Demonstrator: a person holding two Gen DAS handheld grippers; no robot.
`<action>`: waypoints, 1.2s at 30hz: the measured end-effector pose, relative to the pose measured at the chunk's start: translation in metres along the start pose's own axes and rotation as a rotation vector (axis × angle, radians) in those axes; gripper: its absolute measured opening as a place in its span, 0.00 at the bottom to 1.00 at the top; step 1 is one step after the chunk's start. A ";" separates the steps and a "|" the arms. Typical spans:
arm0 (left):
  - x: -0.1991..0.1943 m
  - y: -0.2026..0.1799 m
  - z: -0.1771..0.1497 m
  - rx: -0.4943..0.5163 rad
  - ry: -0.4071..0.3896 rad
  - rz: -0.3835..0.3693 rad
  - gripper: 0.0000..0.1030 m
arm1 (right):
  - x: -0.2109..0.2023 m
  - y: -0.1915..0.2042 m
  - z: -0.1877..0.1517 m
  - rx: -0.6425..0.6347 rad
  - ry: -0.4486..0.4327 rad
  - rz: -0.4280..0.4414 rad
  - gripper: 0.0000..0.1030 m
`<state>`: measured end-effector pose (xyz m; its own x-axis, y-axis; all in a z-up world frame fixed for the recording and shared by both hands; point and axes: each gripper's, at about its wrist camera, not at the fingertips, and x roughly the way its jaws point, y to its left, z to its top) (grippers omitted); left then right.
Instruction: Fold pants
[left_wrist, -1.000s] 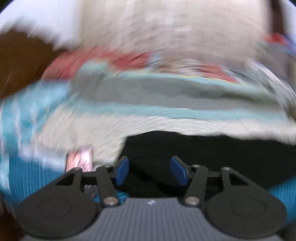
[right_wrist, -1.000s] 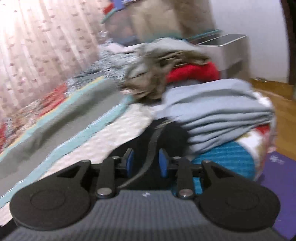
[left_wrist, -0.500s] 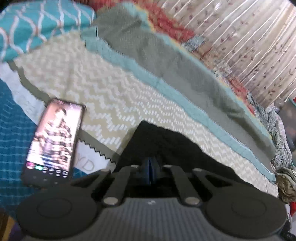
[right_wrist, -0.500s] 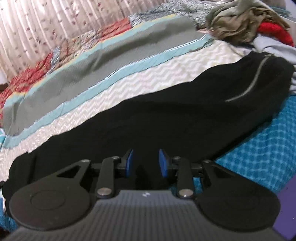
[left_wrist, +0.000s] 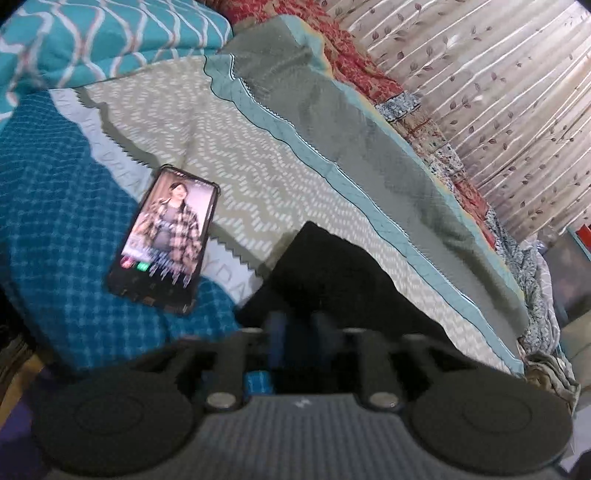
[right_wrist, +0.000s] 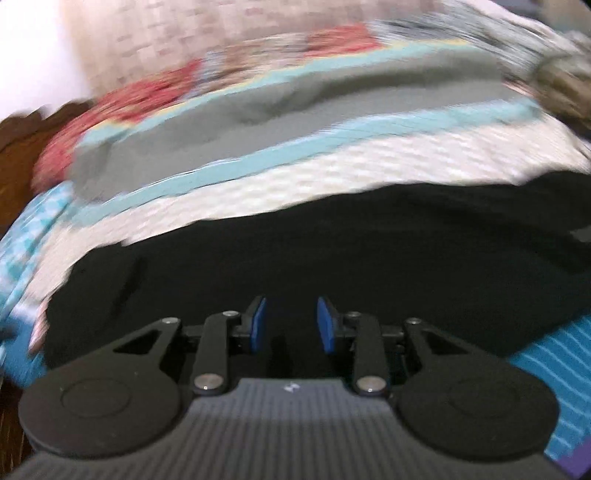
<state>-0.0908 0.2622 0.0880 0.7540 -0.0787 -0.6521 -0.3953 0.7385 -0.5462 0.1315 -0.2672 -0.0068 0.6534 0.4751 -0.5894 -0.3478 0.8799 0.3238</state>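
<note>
Pants (left_wrist: 332, 273) beside lit phone (left_wrist: 166, 240)

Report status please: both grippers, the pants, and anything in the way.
Left gripper jaws just opening, black pants beneath, not clamped. Right gripper open over pants. Phone lies on the bedspread beside the pants end.

— Can any writing be read here?

— Only a little. Pale capital letters are printed along the light band (left_wrist: 236, 275) of the bedspread (left_wrist: 258, 177), near the bed's front edge beside the phone (left_wrist: 166, 240); "YDA" can be made out there, the rest being too faint or covered.

— And on the phone itself?

— A lit screen with coloured icons is shown, but no word on it can be read. A small pale mark is stamped on each gripper body; it cannot be deciphered.
</note>
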 end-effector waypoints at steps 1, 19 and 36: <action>0.010 0.001 0.006 -0.010 0.009 0.011 0.52 | 0.000 0.012 0.000 -0.042 0.001 0.042 0.42; 0.071 0.009 0.036 -0.141 0.042 -0.077 0.09 | 0.117 0.241 -0.006 -0.726 0.170 0.411 0.10; -0.004 0.030 -0.009 -0.112 0.001 -0.023 0.12 | 0.061 0.228 -0.041 -0.679 0.276 0.536 0.47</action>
<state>-0.1102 0.2783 0.0691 0.7630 -0.0955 -0.6394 -0.4342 0.6570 -0.6163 0.0643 -0.0376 0.0003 0.1358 0.7299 -0.6700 -0.9375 0.3134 0.1514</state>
